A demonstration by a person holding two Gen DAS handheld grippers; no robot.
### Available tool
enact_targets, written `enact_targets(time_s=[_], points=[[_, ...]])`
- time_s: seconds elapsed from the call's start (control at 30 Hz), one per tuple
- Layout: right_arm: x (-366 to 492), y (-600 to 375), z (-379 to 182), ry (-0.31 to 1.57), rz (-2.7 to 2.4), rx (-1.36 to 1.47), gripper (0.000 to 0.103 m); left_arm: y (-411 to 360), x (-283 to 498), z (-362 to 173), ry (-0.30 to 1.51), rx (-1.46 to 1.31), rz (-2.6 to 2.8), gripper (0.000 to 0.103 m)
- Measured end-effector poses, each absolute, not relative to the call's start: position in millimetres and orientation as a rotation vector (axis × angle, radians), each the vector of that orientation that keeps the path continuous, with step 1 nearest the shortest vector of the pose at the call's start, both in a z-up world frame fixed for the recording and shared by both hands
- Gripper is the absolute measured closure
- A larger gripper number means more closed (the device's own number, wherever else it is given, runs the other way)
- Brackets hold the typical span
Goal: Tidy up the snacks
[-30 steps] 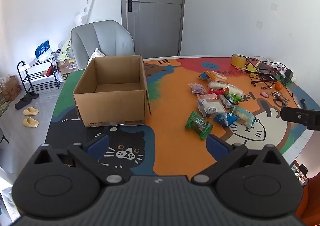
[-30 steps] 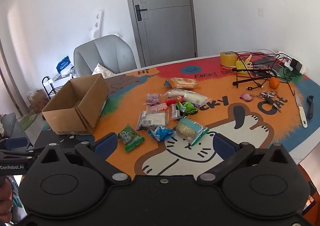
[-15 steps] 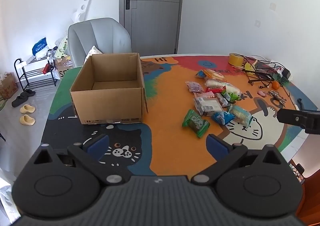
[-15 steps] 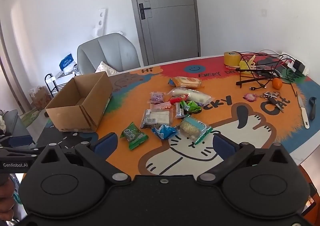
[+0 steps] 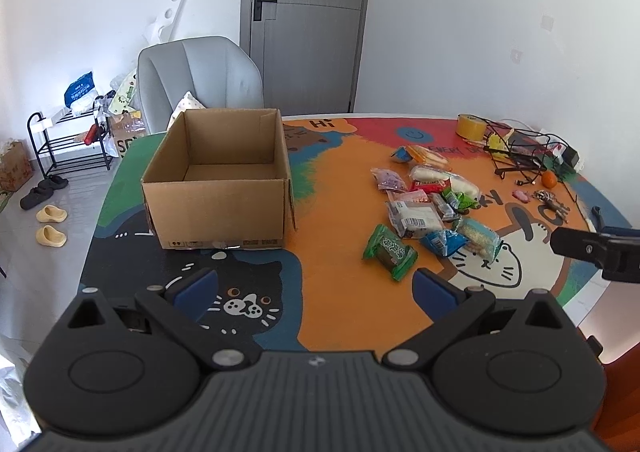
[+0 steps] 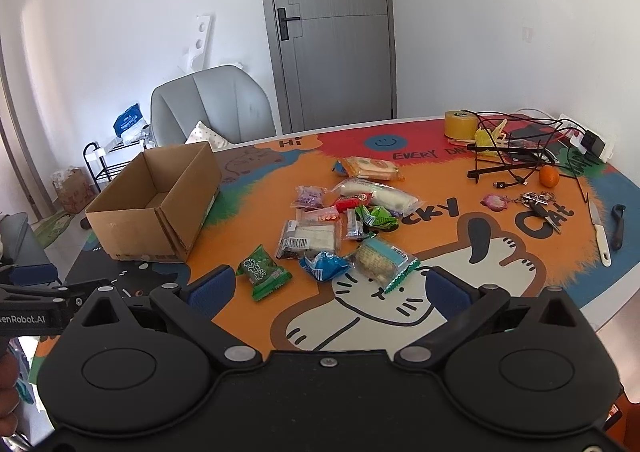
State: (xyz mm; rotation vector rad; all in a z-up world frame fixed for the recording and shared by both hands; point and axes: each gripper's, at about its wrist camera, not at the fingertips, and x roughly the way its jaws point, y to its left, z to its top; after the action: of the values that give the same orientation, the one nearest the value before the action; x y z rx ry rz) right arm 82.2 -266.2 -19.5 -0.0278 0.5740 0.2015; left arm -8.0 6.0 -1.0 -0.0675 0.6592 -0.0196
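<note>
An open, empty cardboard box (image 5: 218,188) (image 6: 154,208) stands on the left part of the cartoon-cat mat. Several wrapped snacks lie in a loose pile (image 5: 428,208) (image 6: 344,224) to its right; a green packet (image 5: 390,251) (image 6: 263,272) is the nearest one. My left gripper (image 5: 314,290) is open and empty, above the near table edge in front of the box. My right gripper (image 6: 326,290) is open and empty, just short of the green packet and a teal-edged cracker pack (image 6: 384,262).
Tape roll (image 6: 460,124), tangled cables and a black stand (image 6: 516,156), an orange (image 6: 549,177), keys (image 6: 538,202) and a knife (image 6: 600,234) sit at the table's right. A grey chair (image 5: 198,82) and a shoe rack (image 5: 66,140) stand beyond the far left edge.
Both grippers have pulled back and risen a little, so the box and snacks look smaller and farther. Both stay open and empty. Nothing on the table has moved.
</note>
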Motion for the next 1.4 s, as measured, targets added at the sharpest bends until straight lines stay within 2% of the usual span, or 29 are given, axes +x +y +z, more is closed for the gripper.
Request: enact_targets(time_s=[1.4], points=[[82.5, -266.2, -24.0, 0.582, 0.2, -0.031, 0.0, 6.5, -10.4, 0.5, 0.636, -0.061, -0.016, 0.0]])
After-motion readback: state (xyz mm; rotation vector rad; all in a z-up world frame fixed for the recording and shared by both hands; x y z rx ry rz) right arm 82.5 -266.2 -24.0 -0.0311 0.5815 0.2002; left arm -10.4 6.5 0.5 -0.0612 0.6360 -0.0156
